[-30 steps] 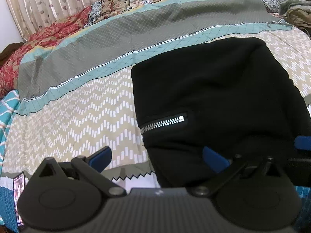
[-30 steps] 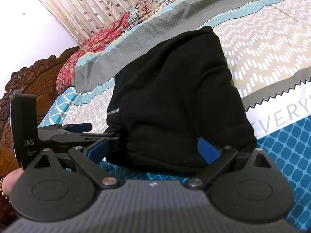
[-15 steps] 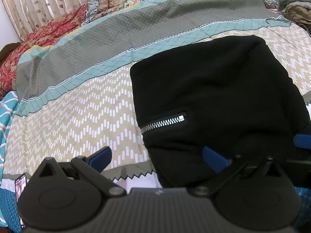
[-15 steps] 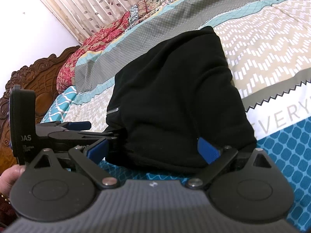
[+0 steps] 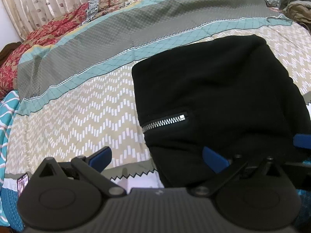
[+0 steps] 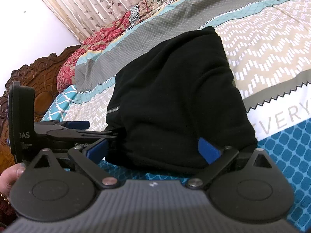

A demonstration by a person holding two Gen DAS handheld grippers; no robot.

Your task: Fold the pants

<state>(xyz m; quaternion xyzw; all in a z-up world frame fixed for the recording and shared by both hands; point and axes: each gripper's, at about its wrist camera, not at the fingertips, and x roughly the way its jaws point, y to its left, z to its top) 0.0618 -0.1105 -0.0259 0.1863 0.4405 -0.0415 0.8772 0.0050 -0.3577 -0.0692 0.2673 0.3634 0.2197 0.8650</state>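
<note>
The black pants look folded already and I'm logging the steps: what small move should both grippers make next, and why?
Probably draw both grippers straight back. The black pants lie as a compact folded bundle on the bedspread. The left gripper and right gripper stand open at its near edge, gripping nothing, so pulling away should not disturb the fold.

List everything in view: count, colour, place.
pants: one, black, folded in a bundle on the bedspread, near edge
zip: one, silver, on the pants' left side
bedspread: one, beige, grey, teal and red bands, covering the bed
curtain: one, beige with leaves, behind the bed
headboard: one, carved brown wood, far left
clothes: pile, olive and grey, far right
left tongs: open, blue pads, at the pants' near edge
right tongs: open, blue pads, at the pants' near edge
hand: one, holding the left tongs
</note>
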